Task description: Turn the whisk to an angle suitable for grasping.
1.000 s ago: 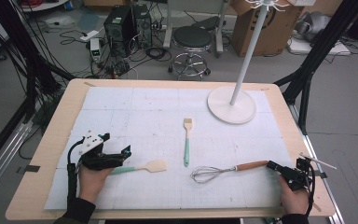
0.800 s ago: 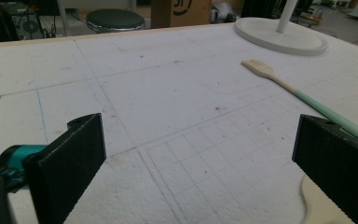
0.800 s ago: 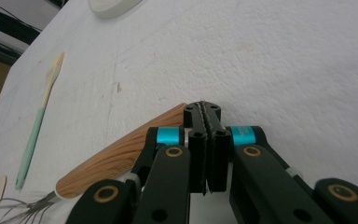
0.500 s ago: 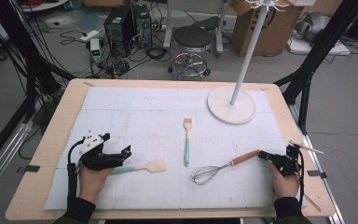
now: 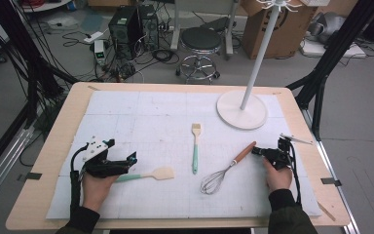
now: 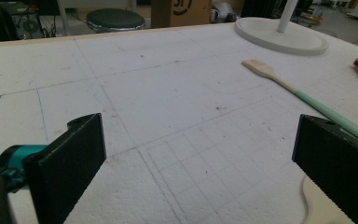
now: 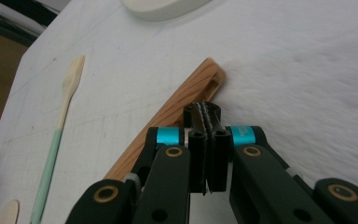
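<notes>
Whisk (image 5: 224, 171) handle partly behind closed right tongs (image 7: 206, 113).

- The high view looks forward and down over the whole table (image 5: 53, 146).
- The left gripper view sits low, facing across the mat (image 6: 168, 93) toward the stand (image 6: 279, 35) — shared with the high view.
- The right gripper view looks close at the whisk (image 7: 177, 116).

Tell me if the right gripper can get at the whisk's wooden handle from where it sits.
Probably yes: the right gripper sits right at the end of the whisk, nothing between them, but its jaws are shut and must open first.
</notes>
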Demonstrator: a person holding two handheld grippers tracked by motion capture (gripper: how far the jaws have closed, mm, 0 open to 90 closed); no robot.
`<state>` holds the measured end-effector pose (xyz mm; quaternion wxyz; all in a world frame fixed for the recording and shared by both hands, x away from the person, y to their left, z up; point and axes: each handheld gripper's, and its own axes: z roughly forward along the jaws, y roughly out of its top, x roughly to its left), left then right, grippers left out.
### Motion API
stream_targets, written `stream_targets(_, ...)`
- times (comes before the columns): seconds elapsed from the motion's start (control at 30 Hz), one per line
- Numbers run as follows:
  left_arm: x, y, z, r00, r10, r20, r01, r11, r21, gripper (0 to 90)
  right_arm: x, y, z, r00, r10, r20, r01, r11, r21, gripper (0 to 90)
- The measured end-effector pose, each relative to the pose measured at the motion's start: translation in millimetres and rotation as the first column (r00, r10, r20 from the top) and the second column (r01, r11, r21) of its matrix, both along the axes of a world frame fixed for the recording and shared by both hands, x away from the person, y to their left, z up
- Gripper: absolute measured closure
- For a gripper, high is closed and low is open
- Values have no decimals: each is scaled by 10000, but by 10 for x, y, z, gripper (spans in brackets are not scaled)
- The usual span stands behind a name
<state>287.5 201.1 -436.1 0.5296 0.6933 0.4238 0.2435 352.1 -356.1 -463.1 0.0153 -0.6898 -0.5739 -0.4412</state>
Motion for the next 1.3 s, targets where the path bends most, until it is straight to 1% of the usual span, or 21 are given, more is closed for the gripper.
stream_targets(0.03, 0, 3, 1, 10000, -11, -4, 11, 10000, 17, 33, 30, 41, -10, 10000, 57, -19, -57, 9999, 109, 896)
stream_targets(0.07, 0, 4, 1, 10000, -13, 4, 13, 10000, 16, 33, 59, 80, -14, 9999, 129, 29, -130, 9999, 90, 896)
stream_targets(0.13, 1, 5, -1, 10000, -20, 24, 20, 10000, -19, 33, 108, 163, -1, 9995, 309, -73, -308, 9995, 20, 896)
stream_targets(0.2, 0, 7, -1, 10000, -24, -2, 24, 10000, -23, 33, 160, 256, 1, 9988, 488, -77, -488, 9988, -20, 896)
stream_targets(0.23, -1, 5, -1, 10000, -5, 11, 5, 10000, -54, 33, 183, 304, -2, 9987, 515, -41, -515, 9987, 38, 896)
stream_targets(0.27, -2, 6, 1, 10000, -15, 0, 15, 10000, -57, 33, 203, 346, -8, 9984, 559, -105, -557, 9983, 158, 896)
stream_targets(0.3, -2, 6, 0, 10000, -15, 9, 15, 10000, -73, 33, 223, 384, -18, 9981, 616, 3, -616, 9979, 175, 896)
stream_targets(0.33, -3, 7, 1, 10000, -27, 10, 27, 10000, -72, 33, 242, 427, -21, 9979, 646, -39, -645, 9975, 273, 896)
stream_targets(0.4, -3, 7, 1, 10000, -31, 9, 32, 10000, -73, 33, 280, 516, -18, 9970, 769, -69, -767, 9967, 282, 896)
stream_targets(0.5, -3, 13, 3, 10000, -40, 38, 41, 10000, -61, 33, 335, 657, -3, 9935, 1129, -166, -1126, 9935, 166, 896)
stream_targets(0.57, -5, 15, 5, 10000, -35, 27, 36, 10000, -91, 33, 365, 751, -2, 9907, 1353, -128, -1352, 9908, 72, 896)
stream_targets(0.63, -5, 18, 4, 10000, -21, 40, 21, 10000, -90, 34, 390, 819, 6, 9885, 1504, -168, -1504, 9886, -3, 896)
stream_targets(0.7, -4, 18, 4, 10000, -26, 34, 26, 10000, -88, 34, 411, 881, 19, 9872, 1589, -133, -1592, 9869, -250, 896)
stream_targets(0.77, -3, 18, 4, 10000, -57, 39, 58, 10000, -71, 33, 434, 939, 28, 9841, 1773, -139, -1777, 9834, -366, 896)
stream_targets(0.8, -3, 18, 4, 10000, -54, 35, 54, 10000, -68, 33, 445, 973, 38, 9829, 1827, -225, -1834, 9824, -349, 896)
stream_targets(0.9, -4, 18, 3, 10000, -19, 28, 19, 10000, -86, 33, 486, 1052, 36, 9771, 2107, -308, -2115, 9771, -243, 896)
stream_targets(1.03, -6, 27, 3, 10000, -18, 38, 18, 10000, -80, 34, 511, 1086, 30, 9735, 2267, -309, -2273, 9736, -209, 896)
stream_targets(1.13, -5, 32, 2, 10000, -21, 24, 21, 10000, -63, 34, 518, 1110, 24, 9704, 2387, -363, -2390, 9710, -28, 896)
stream_targets(1.23, -10, 29, 4, 10000, -38, 47, 38, 9999, -112, 34, 523, 1144, 20, 9656, 2578, -344, -2579, 9662, 9, 896)
stream_targets(1.3, -12, 29, 7, 10000, -65, 58, 65, 9999, -118, 33, 530, 1166, 14, 9603, 2768, -349, -2766, 9609, 117, 896)
